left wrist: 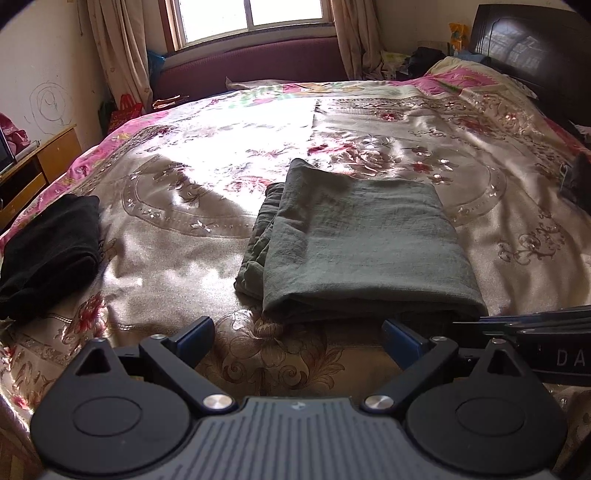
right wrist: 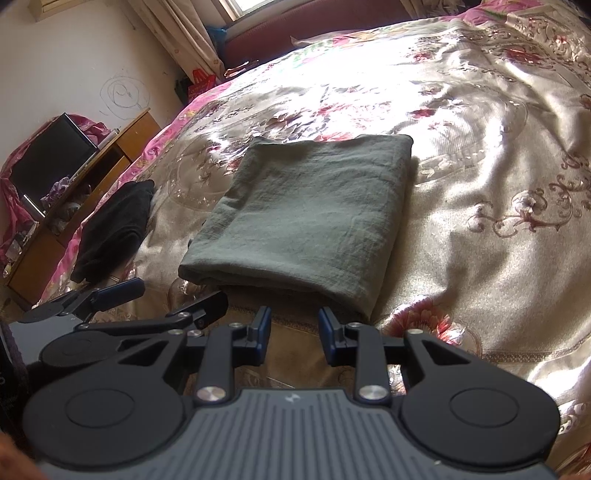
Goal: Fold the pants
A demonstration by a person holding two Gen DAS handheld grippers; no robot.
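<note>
Bed (left wrist: 192,236): floral satin cover, sunlight glaring across the middle.

Pants (left wrist: 362,240): grey-green, lying folded into a flat rectangle near the bed's front edge, loose layers showing at the left side; seen also from the right wrist (right wrist: 314,214).

Black garment (left wrist: 48,251): bundled, sitting well to the left of the pants, near the bed's left edge.

Surroundings: a wooden desk (right wrist: 74,192) with a dark screen standing beyond the left edge; curtains (left wrist: 118,48) and a window (left wrist: 251,18) lining the far wall; a dark headboard (left wrist: 532,55) rising at the far right. Nothing is lying between your tools and the pants.

Left gripper (left wrist: 297,341): you are holding it with jaws spread wide, empty, its right finger just beside the fold's near edge, touching nothing that shows.

Right gripper (right wrist: 294,326): you are holding it with jaws narrowly apart, nothing between them, tips just short of the pants' near edge.
</note>
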